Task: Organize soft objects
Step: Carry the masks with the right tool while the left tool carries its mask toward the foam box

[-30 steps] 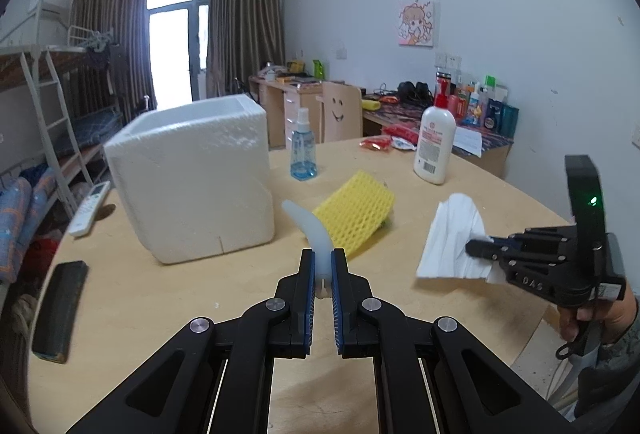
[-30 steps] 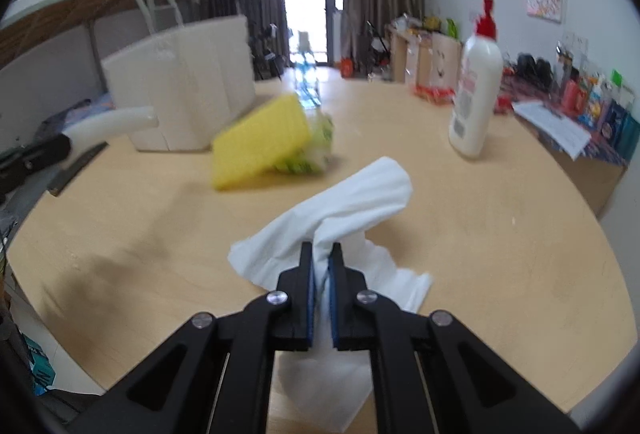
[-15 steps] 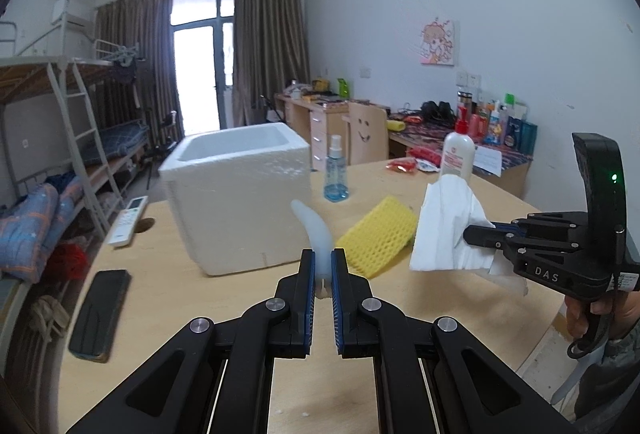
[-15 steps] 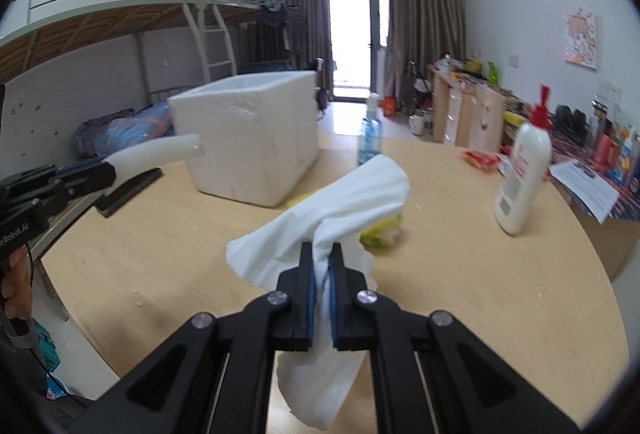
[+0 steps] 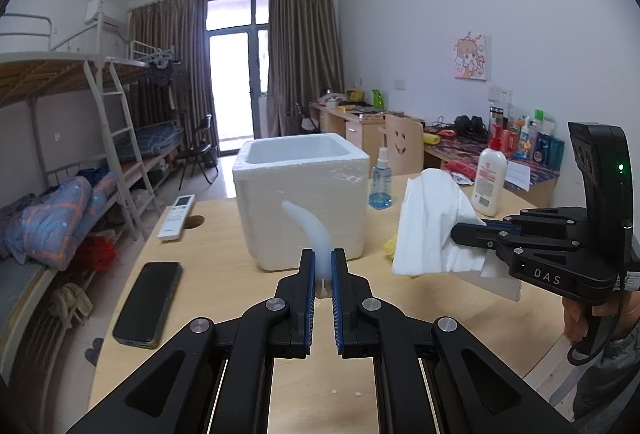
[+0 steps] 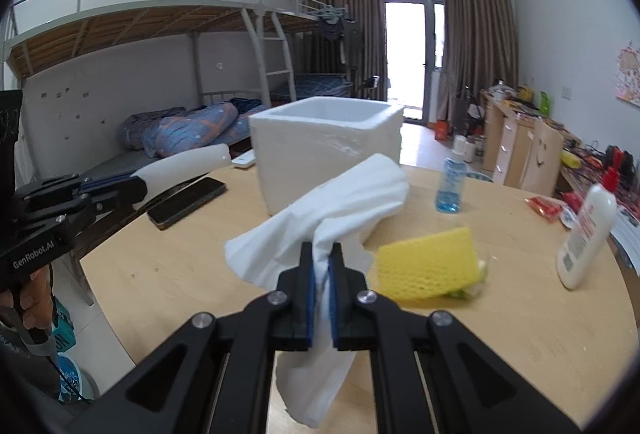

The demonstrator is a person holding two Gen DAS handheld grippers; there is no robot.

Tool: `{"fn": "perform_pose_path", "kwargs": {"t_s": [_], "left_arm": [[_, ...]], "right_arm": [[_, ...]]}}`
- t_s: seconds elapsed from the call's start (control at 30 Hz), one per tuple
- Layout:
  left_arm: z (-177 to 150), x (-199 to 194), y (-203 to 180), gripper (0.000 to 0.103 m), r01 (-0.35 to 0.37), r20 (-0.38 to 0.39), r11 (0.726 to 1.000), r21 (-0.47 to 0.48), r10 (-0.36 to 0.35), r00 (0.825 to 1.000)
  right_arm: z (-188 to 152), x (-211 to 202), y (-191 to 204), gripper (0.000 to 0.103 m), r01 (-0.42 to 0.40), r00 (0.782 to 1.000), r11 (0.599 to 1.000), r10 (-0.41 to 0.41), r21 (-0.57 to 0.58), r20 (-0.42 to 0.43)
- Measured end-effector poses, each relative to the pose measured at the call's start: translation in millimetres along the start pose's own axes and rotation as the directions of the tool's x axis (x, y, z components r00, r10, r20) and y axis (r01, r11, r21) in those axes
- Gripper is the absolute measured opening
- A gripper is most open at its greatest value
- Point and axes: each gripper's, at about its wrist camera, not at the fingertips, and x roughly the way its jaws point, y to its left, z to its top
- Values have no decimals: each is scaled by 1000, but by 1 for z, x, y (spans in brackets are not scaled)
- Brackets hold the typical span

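My left gripper (image 5: 321,258) is shut on a curved white foam strip (image 5: 310,230) that sticks up in front of the white foam box (image 5: 304,202). Seen from the right wrist, the same strip (image 6: 184,164) juts out of the left gripper (image 6: 138,188) at the left. My right gripper (image 6: 322,258) is shut on a crumpled white tissue (image 6: 320,210), held in the air above the table. In the left wrist view that tissue (image 5: 430,226) hangs from the right gripper (image 5: 460,234) to the right of the box. A yellow foam net (image 6: 428,262) lies on the table.
The round wooden table (image 6: 520,334) also carries a black phone (image 5: 148,302), a remote (image 5: 176,222), a blue spray bottle (image 6: 452,186) and a white lotion bottle (image 6: 586,234). A bunk bed (image 5: 60,154) stands at the left, cluttered desks (image 5: 500,150) along the right wall.
Both grippers have risen from the table with their loads. The tissue has come up off the tabletop, and both views now look more level, at the box's open top.
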Motion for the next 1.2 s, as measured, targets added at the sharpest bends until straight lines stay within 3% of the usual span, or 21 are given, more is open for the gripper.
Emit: {"fn": "perform_pose_path", "kwargs": {"t_s": [0.4,1.2], "left_arm": [[14,1,7,8,7,28,1000,13,-7,1000],[88,12,14,8,25,100,999,27,-28,995]], "right_arm": [[18,5,13,8,-16,1000,999,17,-48,10],[93,10,8,8,-12,997,997,18,-75,81]]}}
